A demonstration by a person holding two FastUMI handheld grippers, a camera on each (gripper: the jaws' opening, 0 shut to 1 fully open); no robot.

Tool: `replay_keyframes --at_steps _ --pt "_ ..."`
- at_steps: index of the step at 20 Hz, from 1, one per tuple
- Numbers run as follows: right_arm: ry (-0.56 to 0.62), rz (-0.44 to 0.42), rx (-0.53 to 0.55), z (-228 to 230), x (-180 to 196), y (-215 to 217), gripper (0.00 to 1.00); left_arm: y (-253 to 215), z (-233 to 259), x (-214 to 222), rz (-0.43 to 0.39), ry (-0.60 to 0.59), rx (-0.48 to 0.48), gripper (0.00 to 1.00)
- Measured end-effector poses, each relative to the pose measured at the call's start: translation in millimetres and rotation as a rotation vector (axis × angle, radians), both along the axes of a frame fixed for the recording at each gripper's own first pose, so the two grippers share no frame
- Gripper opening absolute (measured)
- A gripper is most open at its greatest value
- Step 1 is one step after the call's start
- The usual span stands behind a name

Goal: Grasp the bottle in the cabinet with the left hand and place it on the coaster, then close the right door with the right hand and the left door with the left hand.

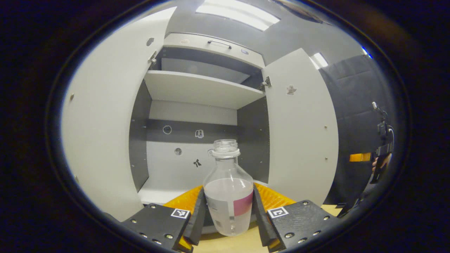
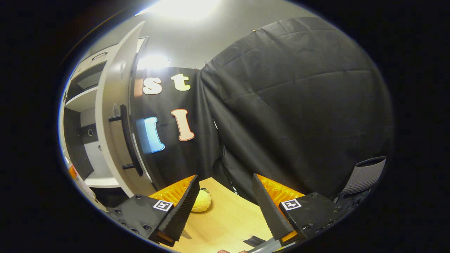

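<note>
Holding the bottle tight between its fingers, the left gripper has it outside the cabinet — no coaster yet. Both doors wait; the right gripper gapes, holding nothing.

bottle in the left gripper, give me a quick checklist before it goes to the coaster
1. Grip: the left gripper has both fingers pressed on the bottle: ok.
2. Bottle upright: it stands straight between the fingers: ok.
3. Cap: the neck looks open with liquid inside, so keep it level: not ok.
4. Clear of cabinet: the bottle appears out in front of the lower shelf, between the open left door and right door: ok.
5. Coaster position: cannot tell.
6. Right gripper free for the right door's handle: open and holding nothing: ok.
</note>
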State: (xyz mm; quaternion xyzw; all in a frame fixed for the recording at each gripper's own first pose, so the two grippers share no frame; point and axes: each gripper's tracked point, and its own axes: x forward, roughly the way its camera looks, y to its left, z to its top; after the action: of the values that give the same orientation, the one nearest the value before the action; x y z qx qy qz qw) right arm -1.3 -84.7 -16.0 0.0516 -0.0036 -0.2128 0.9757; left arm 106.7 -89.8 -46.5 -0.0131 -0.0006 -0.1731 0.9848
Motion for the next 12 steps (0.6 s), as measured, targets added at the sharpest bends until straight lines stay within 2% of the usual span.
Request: replay_keyframes --at_steps 1,2,4,6,10,11,12 --pt "0.003 0.002 -0.006 0 -5 2 0.96 1 -14 -4 -0.002 0.021 -0.01 0.72" --pt "0.004 0.005 -0.008 0 -9 5 0.96 0 -30 -8 -0.014 0.052 -0.014 0.65" --pt "0.008 0.019 -0.013 1 -14 12 0.92 -3 -55 -16 -0.042 0.079 0.01 0.65" --pt "0.013 0.024 -0.028 1 -18 16 0.96 -6 -88 -28 -0.053 0.115 0.03 0.65" --pt "0.024 0.033 -0.047 4 -25 23 0.96 -13 -151 -60 -0.068 0.214 -0.04 0.66" --pt "0.029 0.032 -0.049 5 -26 22 0.92 -15 -166 -67 -0.079 0.243 -0.05 0.65" --pt "0.031 0.032 -0.052 6 -28 21 0.96 -15 -178 -69 -0.078 0.264 -0.057 0.66"
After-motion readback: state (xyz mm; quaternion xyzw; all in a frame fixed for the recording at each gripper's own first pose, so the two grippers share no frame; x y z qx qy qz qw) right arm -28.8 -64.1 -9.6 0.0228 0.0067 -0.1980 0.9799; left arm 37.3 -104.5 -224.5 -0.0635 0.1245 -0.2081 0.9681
